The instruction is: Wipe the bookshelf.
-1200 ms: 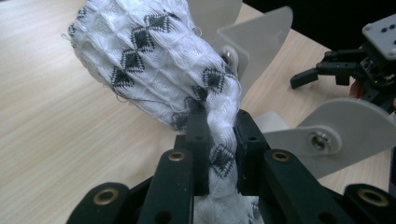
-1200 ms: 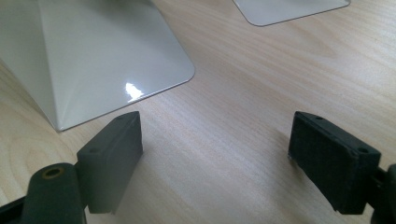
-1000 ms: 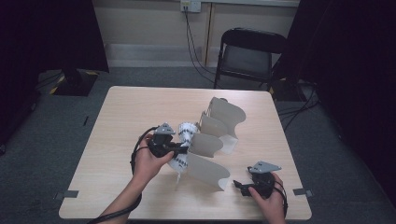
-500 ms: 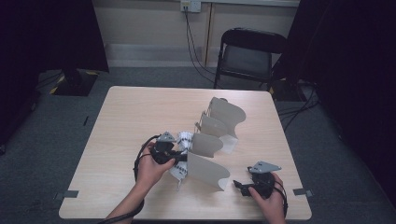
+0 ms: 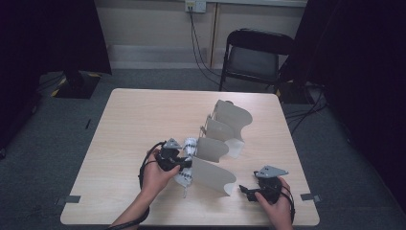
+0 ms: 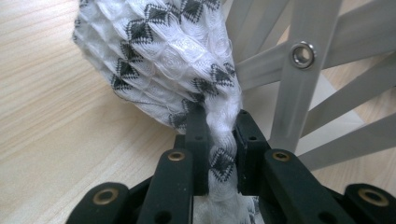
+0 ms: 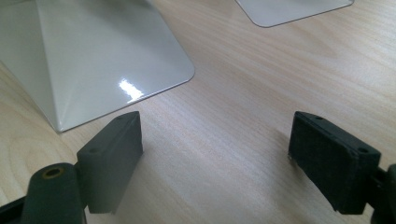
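Note:
A white cloth [image 6: 163, 56] with a black diamond pattern is pinched between the jaws of my left gripper [image 6: 219, 126], which is shut on it. In the high view the left gripper [image 5: 184, 163] holds the cloth [image 5: 187, 155] low over the table, against the left side of a grey folding rack [image 5: 220, 143] with curved panels. The rack's riveted slats [image 6: 303, 56] stand just right of the cloth. My right gripper [image 5: 244, 189] rests near the table's front right with its jaws open; in its own view, the right gripper [image 7: 212, 158] has bare wood between the jaws and the nearest rack panel [image 7: 93, 60] lies ahead.
The wooden table [image 5: 134, 124] has free room on its left half and behind the rack. A black folding chair [image 5: 256, 57] stands beyond the far edge. Cables hang from a wall socket [image 5: 195, 5].
My left gripper has come down and nearer with the cloth, from the rack's middle panel toward the front panel. The right gripper has stayed put.

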A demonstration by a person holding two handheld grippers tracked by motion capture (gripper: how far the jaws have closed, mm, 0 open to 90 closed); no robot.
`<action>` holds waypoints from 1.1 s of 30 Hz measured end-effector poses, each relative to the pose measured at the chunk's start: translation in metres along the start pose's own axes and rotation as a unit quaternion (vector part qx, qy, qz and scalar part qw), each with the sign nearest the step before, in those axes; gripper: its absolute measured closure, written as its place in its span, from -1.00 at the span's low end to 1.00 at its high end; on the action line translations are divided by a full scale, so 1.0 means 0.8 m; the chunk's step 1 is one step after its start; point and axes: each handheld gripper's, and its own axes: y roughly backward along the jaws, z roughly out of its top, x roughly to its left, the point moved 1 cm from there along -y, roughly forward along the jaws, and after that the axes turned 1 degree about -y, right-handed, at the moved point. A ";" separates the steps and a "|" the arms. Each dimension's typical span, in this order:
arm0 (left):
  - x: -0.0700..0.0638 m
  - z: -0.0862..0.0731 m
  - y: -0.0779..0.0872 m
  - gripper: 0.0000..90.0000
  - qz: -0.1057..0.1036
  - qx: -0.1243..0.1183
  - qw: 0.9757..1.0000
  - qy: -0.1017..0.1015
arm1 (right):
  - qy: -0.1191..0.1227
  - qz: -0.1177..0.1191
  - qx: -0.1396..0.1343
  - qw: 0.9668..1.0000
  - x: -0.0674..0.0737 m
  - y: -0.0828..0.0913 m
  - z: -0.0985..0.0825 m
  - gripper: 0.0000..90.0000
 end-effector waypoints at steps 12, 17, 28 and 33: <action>-0.004 0.023 0.031 0.76 0.004 -0.013 1.000 -0.010 | 0.001 0.000 0.000 1.000 0.000 0.000 0.000 -0.63; -0.009 0.036 0.040 0.76 0.004 -0.021 1.000 -0.017 | 0.000 0.000 0.000 1.000 0.000 0.000 0.000 -0.63; -0.021 0.074 0.081 0.77 0.012 -0.064 0.997 -0.039 | 0.000 0.000 0.000 1.000 0.000 0.000 0.000 -0.63; -0.022 0.075 0.080 0.77 0.012 -0.059 0.997 -0.040 | 0.000 0.000 0.000 1.000 0.000 0.000 0.000 -0.63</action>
